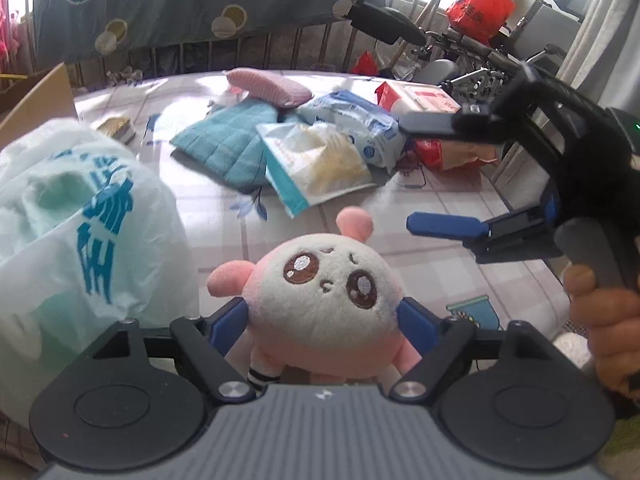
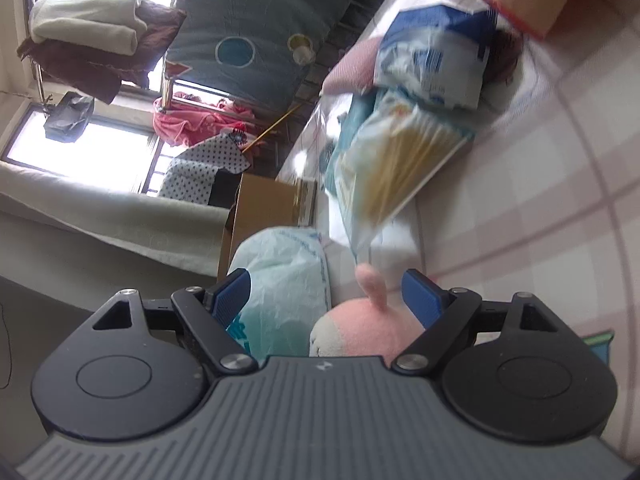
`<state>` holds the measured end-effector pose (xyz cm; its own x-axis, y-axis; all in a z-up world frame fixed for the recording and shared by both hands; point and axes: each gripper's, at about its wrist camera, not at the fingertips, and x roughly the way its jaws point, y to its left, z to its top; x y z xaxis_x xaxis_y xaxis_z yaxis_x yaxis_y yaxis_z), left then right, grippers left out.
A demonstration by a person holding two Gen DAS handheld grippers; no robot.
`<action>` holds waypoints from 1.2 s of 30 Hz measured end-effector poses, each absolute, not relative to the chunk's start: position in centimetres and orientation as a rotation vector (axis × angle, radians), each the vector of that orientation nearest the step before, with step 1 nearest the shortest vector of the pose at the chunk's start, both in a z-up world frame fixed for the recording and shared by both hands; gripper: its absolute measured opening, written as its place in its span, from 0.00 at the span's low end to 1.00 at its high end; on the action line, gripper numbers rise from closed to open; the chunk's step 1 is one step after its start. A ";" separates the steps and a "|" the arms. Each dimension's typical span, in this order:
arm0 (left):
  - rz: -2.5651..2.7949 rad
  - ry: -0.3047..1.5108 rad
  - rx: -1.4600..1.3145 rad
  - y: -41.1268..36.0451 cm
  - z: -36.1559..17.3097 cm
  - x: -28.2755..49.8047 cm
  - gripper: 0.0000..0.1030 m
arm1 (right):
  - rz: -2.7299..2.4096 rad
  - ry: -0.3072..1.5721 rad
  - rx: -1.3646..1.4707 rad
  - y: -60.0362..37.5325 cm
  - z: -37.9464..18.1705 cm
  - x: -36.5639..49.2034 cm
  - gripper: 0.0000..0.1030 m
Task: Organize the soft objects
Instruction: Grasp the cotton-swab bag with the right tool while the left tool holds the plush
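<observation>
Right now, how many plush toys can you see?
1. The pink-and-white plush toy sits clamped between the left tongs, near the white plastic bag. Others may be hidden inside that bag or under the packets.

Daylight from blown-out windows (image 2: 80, 148) glares off the bed sheet (image 1: 192, 96); right view seems motion-blurred, edges fisheye-bent.

Your left wrist camera sits low over the near edge of the checked bed cover (image 1: 440, 216), upright, facing the far railing, very close to the pink plush toy (image 1: 324, 288). Your right wrist camera is rolled sideways, so the bed cover (image 2: 540, 200) fills its right side. Both views share the plush toy (image 2: 360, 324), the pale plastic bag (image 1: 80, 216) (image 2: 288, 280) and the packets mid-bed.
</observation>
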<state>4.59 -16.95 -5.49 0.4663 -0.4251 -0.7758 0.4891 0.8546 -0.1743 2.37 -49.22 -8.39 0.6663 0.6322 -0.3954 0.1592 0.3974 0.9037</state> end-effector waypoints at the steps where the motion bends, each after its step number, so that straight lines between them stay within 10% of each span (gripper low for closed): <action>1: -0.560 0.928 0.076 -17.1 -5.4 4.6 0.81 | 0.336 0.822 1.168 -49.6 -8.5 2.7 0.82; 24: -0.606 0.950 -0.036 -14.4 -6.8 3.7 0.80 | -0.091 1.103 1.057 -46.4 -10.0 17.1 0.97; 36: -0.618 0.962 -0.070 -13.8 -6.9 3.9 0.79 | -0.042 1.027 1.038 -48.4 -8.6 14.8 0.46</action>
